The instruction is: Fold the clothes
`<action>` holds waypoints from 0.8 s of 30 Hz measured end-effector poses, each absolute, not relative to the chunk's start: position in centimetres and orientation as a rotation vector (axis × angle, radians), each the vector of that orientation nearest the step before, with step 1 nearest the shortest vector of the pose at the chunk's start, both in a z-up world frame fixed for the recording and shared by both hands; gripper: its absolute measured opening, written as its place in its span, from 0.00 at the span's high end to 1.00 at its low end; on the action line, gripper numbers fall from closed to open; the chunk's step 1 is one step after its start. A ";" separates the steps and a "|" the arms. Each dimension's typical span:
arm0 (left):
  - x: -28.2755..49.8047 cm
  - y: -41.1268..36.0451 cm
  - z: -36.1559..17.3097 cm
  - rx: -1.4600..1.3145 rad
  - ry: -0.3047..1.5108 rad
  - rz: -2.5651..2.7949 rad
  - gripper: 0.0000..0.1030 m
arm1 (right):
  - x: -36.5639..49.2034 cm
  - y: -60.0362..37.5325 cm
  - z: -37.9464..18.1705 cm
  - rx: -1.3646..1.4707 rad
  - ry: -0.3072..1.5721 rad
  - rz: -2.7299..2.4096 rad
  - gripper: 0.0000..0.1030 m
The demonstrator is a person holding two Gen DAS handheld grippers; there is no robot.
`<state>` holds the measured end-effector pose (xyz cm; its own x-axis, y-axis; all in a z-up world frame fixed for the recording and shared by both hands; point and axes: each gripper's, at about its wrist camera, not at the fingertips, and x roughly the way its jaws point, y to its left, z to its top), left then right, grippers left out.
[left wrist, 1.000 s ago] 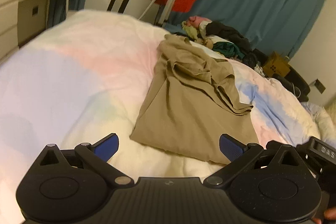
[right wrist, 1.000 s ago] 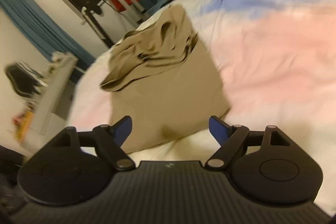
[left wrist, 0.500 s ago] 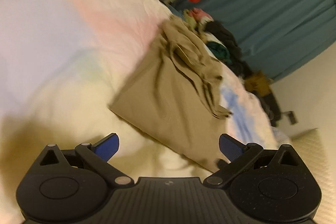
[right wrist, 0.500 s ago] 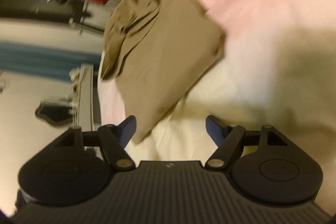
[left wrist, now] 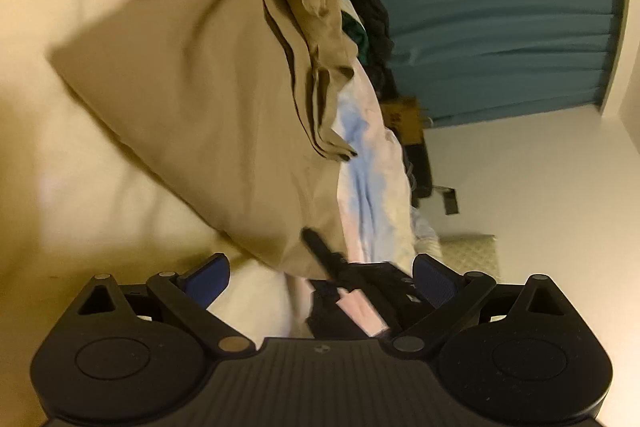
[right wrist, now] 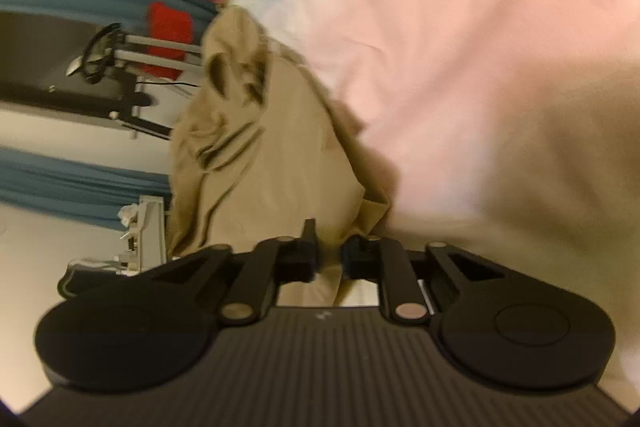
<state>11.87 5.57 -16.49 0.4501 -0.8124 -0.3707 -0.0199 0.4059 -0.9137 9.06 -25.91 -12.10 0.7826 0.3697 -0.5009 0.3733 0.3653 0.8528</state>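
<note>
Khaki garment (left wrist: pixel 208 75), already doubled over with its loose layers bunched along one long edge, lies on the pastel bedspread (left wrist: pixel 72 163), its far end toward the pile of unfolded clothes (left wrist: pixel 368 27) by the teal curtain (left wrist: pixel 500 11). The right gripper (right wrist: pixel 329 259) has its jaws drawn together on the near corner of the garment, cloth showing pinched between them; in the left wrist view that same tool appears as a dark finger lying on the corner. The left gripper (left wrist: pixel 320 275) hangs just short of the near edge with its jaws wide apart, holding nothing.

The main risk, as I judge it, is a one-sided lift: if only the pinched corner is raised, the stacked layers could slide apart and undo the fold. The right-hand bite also looks shallow and may catch only the top ply, so the lower layers could be left behind. The left gripper, closing where it now sits, might seize bedspread along with the garment, dragging the cover. Both views are blurred, so pinch depth is uncertain.
</note>
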 end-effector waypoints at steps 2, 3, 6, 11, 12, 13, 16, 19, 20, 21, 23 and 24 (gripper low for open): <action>12.4 5.6 -16.7 -1.034 0.969 -0.585 0.14 | 8.5 -26.2 -11.0 1.231 0.671 0.034 0.88; 12.7 5.6 -16.8 -1.031 0.958 -0.565 0.18 | 8.2 -26.4 -10.4 1.233 0.647 0.052 0.89; 13.2 7.1 -17.0 -1.055 0.907 -0.475 0.26 | 7.9 -26.8 -9.7 1.239 0.622 0.072 0.89; 13.5 8.9 -17.8 -1.106 0.859 -0.366 0.62 | 7.8 -27.4 -9.4 1.244 0.613 0.070 0.89; 13.5 9.1 -18.0 -1.116 0.852 -0.349 0.68 | 7.9 -27.4 -9.5 1.247 0.613 0.068 0.89; 13.6 9.4 -18.2 -1.126 0.845 -0.331 0.72 | 8.0 -27.5 -9.5 1.247 0.614 0.067 0.89; 13.7 10.2 -18.7 -1.156 0.823 -0.278 0.82 | 7.6 -27.4 -9.6 1.245 0.617 0.065 0.89; 13.6 10.8 -18.7 -1.168 0.802 -0.257 0.86 | 7.1 -27.2 -9.6 1.234 0.624 0.059 0.89; 13.6 10.9 -18.5 -1.167 0.796 -0.260 0.88 | 7.0 -27.2 -9.6 1.227 0.627 0.055 0.89; 13.5 11.1 -18.3 -1.165 0.789 -0.262 0.89 | 7.0 -27.2 -9.6 1.222 0.629 0.052 0.89; 13.4 11.4 -17.9 -1.163 0.776 -0.267 0.91 | 6.8 -27.1 -9.5 1.214 0.632 0.049 0.89; 13.3 11.6 -17.7 -1.162 0.770 -0.269 0.92 | 6.7 -27.1 -9.5 1.209 0.633 0.048 0.89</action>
